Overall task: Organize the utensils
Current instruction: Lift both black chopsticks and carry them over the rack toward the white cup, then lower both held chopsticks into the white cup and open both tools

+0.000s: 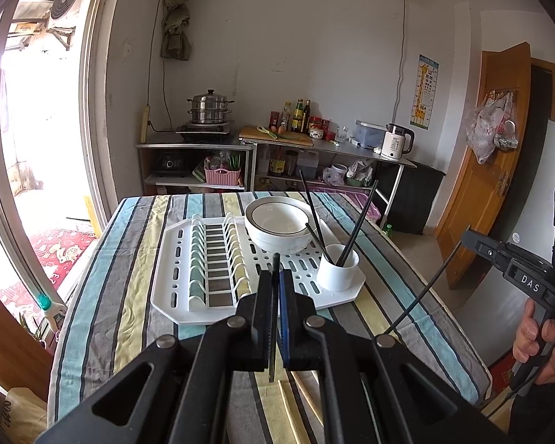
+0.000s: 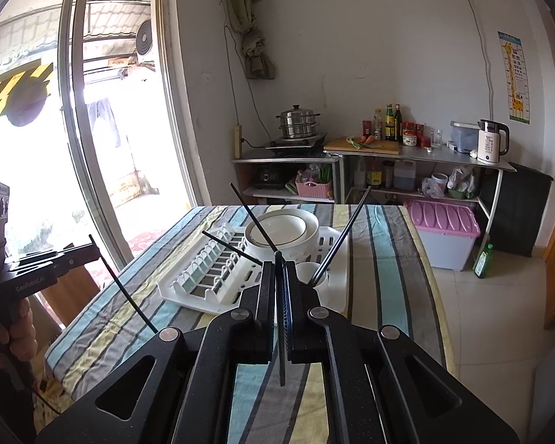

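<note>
Left gripper [image 1: 276, 281]: fingers clenched on a black chopstick [image 1: 273, 318], frame centre.
Right gripper [image 2: 279, 281]: fingers clenched on another black chopstick [image 2: 281, 333], frame centre.
Cup [image 1: 338, 268]: on white drying rack [image 1: 174, 259], holds three dark chopsticks [image 1: 359, 222].
Bowls [image 1: 277, 222]: stacked behind cup.
Wooden chopsticks [image 1: 290, 410]: lower centre, on striped tablecloth [image 1: 103, 296].

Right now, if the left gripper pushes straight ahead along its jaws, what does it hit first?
Probably the white drying rack: the left gripper, shut on a black chopstick, points at the rack's middle, between the plate slots and the white cup. Depth is unclear.
</note>
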The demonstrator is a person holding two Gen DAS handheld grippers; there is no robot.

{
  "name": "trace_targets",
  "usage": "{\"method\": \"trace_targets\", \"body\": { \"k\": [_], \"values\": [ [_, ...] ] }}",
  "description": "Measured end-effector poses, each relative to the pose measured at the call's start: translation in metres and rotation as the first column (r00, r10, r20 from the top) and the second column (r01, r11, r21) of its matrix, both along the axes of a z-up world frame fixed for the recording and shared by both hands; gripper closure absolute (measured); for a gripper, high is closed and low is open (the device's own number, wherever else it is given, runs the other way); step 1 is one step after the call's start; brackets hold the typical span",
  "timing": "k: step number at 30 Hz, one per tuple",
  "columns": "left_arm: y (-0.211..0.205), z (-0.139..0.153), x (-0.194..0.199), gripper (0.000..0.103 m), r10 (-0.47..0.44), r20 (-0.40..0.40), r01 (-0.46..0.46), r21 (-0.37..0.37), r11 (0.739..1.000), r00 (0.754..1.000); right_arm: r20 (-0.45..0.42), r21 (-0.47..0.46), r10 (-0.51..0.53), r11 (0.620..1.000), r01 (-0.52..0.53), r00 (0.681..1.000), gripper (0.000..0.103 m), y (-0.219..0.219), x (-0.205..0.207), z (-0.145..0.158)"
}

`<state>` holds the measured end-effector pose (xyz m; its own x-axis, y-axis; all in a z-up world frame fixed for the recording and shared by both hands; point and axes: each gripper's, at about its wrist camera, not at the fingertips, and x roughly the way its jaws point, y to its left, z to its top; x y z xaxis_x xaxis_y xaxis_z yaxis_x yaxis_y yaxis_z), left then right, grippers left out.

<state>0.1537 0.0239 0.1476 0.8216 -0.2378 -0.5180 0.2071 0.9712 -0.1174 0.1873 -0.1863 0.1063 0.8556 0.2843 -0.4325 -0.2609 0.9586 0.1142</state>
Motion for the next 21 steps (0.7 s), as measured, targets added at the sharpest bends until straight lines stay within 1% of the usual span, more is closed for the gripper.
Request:
{"method": "trace_targets", "body": {
  "k": [6, 10, 21],
  "values": [
    [-0.011, 0.008, 0.013, 0.099, -0.039, -0.015, 0.038, -0.015, 0.999, 0.999, 0.009, -0.021, -0.005, 1.0, 0.006, 1.0, 0.099, -0.002, 0.004, 0.008],
    [-0.024, 0.015, 0.023, 0.099, -0.067, -0.023, 0.066, -0.008, 0.998, 0.998, 0.018, -0.033, -0.012, 0.999, 0.012, 1.0, 0.099, -0.003, 0.009, 0.016],
    [-0.066, 0.05, 0.057, 0.099, -0.151, -0.006, 0.151, -0.016, 0.988, 0.989, 0.058, -0.045, -0.03, 0.998, 0.033, 0.998, 0.099, -0.009, 0.032, 0.044]
  ]
}}
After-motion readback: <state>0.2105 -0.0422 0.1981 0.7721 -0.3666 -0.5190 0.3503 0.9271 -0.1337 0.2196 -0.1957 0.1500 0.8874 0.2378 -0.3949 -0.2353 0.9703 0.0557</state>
